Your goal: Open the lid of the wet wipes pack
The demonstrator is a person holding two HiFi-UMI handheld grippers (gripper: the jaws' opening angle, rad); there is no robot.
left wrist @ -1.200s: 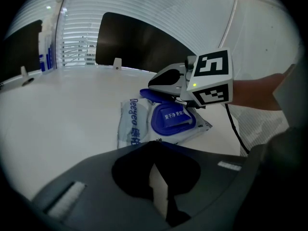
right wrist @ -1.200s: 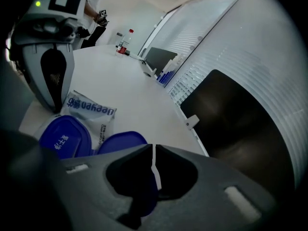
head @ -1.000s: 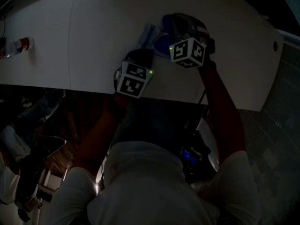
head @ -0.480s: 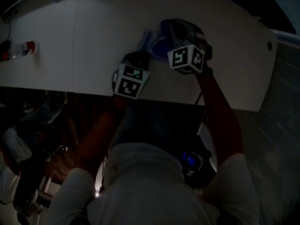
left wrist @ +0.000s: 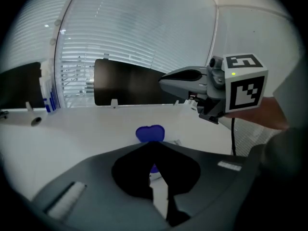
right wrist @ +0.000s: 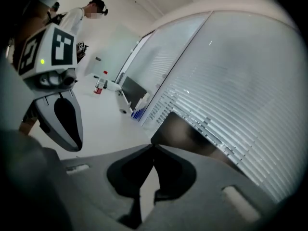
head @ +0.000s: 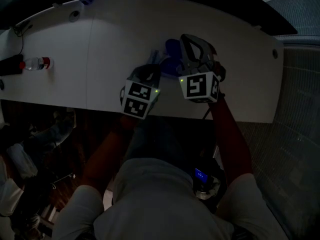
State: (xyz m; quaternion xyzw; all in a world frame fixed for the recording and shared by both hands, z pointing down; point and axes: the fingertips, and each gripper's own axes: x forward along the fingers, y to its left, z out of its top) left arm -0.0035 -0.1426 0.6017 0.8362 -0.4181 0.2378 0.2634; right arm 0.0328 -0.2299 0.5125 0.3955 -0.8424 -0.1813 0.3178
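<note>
Left gripper (left wrist: 153,144): I am holding its jaws clenched, tips at the wet wipes pack (head: 156,58) on the white desk (head: 240,59).
Right gripper (right wrist: 154,146): clenched, empty, hanging beside the pack.
Blue lid (left wrist: 150,133): standing up. I am judging it light, stiff and hinged, best taken at its lip.
Pack: I am judging it soft and likely to slide.
Desk edge: lying near; open room to either side.

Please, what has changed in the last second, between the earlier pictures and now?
The right tongs drew back toward the person, off the blue lid of the wet wipes pack; they are shut on nothing, and the lid stands raised. The left tongs stayed shut at the pack. Pack, bottle and table kept their places.
</note>
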